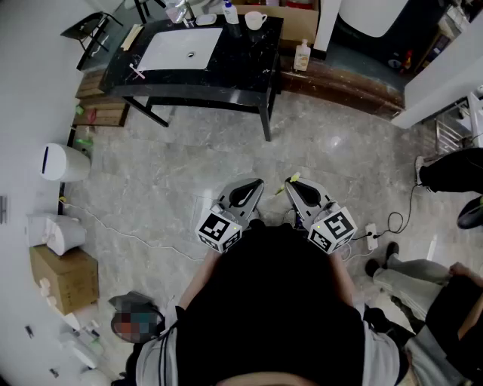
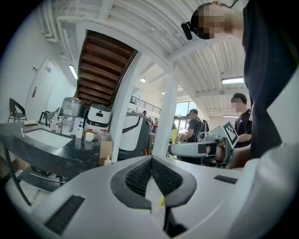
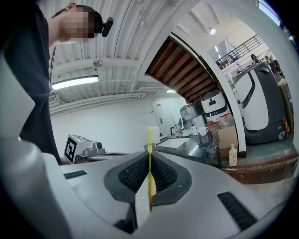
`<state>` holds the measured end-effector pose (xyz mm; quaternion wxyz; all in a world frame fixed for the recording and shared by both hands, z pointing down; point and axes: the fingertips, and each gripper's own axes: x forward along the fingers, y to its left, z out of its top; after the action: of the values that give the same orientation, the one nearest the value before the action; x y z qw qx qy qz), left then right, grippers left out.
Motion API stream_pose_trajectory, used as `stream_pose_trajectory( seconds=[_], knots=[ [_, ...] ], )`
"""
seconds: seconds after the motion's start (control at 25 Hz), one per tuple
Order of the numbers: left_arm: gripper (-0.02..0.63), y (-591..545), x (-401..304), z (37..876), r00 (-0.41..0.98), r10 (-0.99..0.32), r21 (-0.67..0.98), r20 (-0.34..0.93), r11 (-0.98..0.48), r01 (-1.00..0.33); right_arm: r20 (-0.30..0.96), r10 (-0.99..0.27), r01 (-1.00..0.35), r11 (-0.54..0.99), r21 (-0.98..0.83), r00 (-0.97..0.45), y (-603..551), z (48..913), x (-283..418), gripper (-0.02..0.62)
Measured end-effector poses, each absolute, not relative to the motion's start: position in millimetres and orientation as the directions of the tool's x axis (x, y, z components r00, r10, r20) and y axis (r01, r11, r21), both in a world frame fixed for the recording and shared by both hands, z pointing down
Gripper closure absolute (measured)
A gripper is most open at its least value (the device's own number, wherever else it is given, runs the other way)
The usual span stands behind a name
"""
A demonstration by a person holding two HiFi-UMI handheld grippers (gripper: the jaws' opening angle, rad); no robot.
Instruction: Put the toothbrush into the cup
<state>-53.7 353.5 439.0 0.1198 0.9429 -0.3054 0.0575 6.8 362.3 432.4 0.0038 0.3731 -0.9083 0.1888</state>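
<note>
**Toothbrush clamped in the right gripper, cup far off on the table**

The person stands on the stone floor (image 1: 173, 188) with both grippers held close to the body and pointing ahead. The right gripper (image 1: 290, 185) is clenched on a yellow toothbrush (image 3: 150, 156). The handle is pinched between the ribbed pads and the white bristle head stands straight up above the jaw tips. In the head view only its yellow tip shows, poking out past the jaws.

The left gripper (image 1: 256, 183) sits just beside the right one. Its jaws are pressed together and grasp nothing that I can make out. A small yellow sliver shows low in the gap behind the pads, and I cannot tell what it is.

The white cup (image 1: 255, 20) stands well apart from both grippers, at the far edge of the black table (image 1: 226, 71), near its right corner. A white bottle (image 1: 232, 13) stands just left of the cup, and a white basin (image 1: 181, 49) is sunk into the tabletop further left. Another bottle (image 1: 303, 55) stands on the brown ledge to the right of the table.
</note>
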Motion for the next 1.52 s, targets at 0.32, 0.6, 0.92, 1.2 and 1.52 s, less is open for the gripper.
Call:
stream_pose_trajectory(
  seconds=[0.32,0.6,0.92,1.2,1.52],
  knots=[
    [0.597,362,-47,439,0.805,-0.565,0.199,0.18,-0.781,-0.593,0.165,-0.677,-0.686,0.645,-0.337,-0.717,368,436,13,0.572],
    [0.597,366,-44,440,0.805,-0.564,0.203,0.185,-0.78,-0.592,0.172,-0.688,-0.696,0.626,-0.351,-0.705,369,435,19,0.572],
    [0.597,370,-34,442,0.807,-0.56,0.203,0.19,-0.782,-0.59,0.154,-0.692,-0.691,0.623,-0.367,-0.706,373,438,31,0.572],
    [0.597,371,-20,440,0.802,-0.562,0.2,0.204,-0.778,-0.596,0.158,-0.687,-0.687,0.623,-0.374,-0.71,377,439,45,0.572],
    [0.597,374,5,443,0.774,-0.595,0.203,0.217,-0.748,-0.632,0.161,-0.681,-0.679,0.62,-0.393,-0.715,380,444,76,0.572]
  ],
)
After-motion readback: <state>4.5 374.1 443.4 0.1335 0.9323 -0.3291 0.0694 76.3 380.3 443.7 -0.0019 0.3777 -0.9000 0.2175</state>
